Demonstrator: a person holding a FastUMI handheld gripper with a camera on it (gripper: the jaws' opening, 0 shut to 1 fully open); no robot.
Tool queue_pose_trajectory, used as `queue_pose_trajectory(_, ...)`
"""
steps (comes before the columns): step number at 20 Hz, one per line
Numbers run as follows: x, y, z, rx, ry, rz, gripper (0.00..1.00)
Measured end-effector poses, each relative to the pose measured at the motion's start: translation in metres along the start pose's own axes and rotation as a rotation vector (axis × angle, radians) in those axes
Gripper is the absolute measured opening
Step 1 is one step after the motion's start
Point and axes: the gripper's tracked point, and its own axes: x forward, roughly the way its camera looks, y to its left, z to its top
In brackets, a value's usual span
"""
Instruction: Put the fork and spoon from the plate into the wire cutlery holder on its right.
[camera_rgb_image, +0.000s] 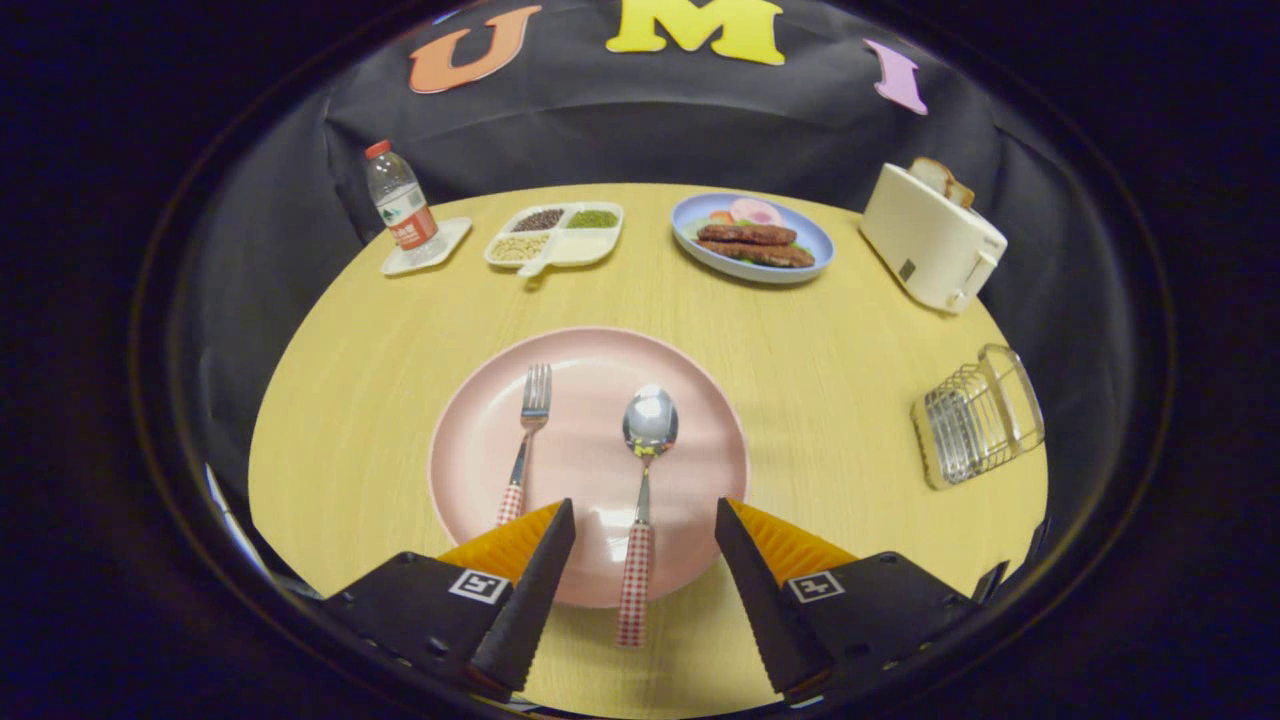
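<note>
Spoon and fork, both shiny metal with red-checked handles, lie side by side on the pink plate, the spoon's handle between the spread fingers of the gripper, the wire holder well off right.

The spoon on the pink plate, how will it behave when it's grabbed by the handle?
The spoon looks like rigid metal, so it should stay stiff. Its heavier bowl may dip. On the glossy plate it could slide. The open tool straddles its handle.
</note>
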Motion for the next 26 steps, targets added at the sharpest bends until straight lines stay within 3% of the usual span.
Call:
queue_pose_trajectory(2, 0.007, 0.002, -0.002, 0.012, 0.014, 0.002, 0.72)
queue_pose_trajectory(5, 0.017, 0.003, -0.008, 0.022, 0.048, 0.001, 0.63)
queue_pose_trajectory(10, 0.021, 0.008, -0.016, 0.031, 0.078, 0.014, 0.33)
queue_pose_trajectory(11, 0.022, 0.002, -0.017, 0.027, 0.081, -0.011, 0.33)
queue_pose_trajectory(12, 0.020, 0.002, -0.015, 0.021, 0.079, -0.013, 0.11)
queue_pose_trajectory(13, 0.023, 0.005, -0.014, 0.017, 0.072, -0.002, 0.12)
queue_pose_trajectory(14, 0.021, 0.006, -0.013, 0.009, 0.062, 0.004, 0.06)
queue_pose_trajectory(18, 0.001, 0.003, -0.001, -0.020, 0.013, 0.017, 0.03)
queue_pose_trajectory(26, -0.087, -0.038, 0.050, -0.089, -0.112, 0.055, 0.03)
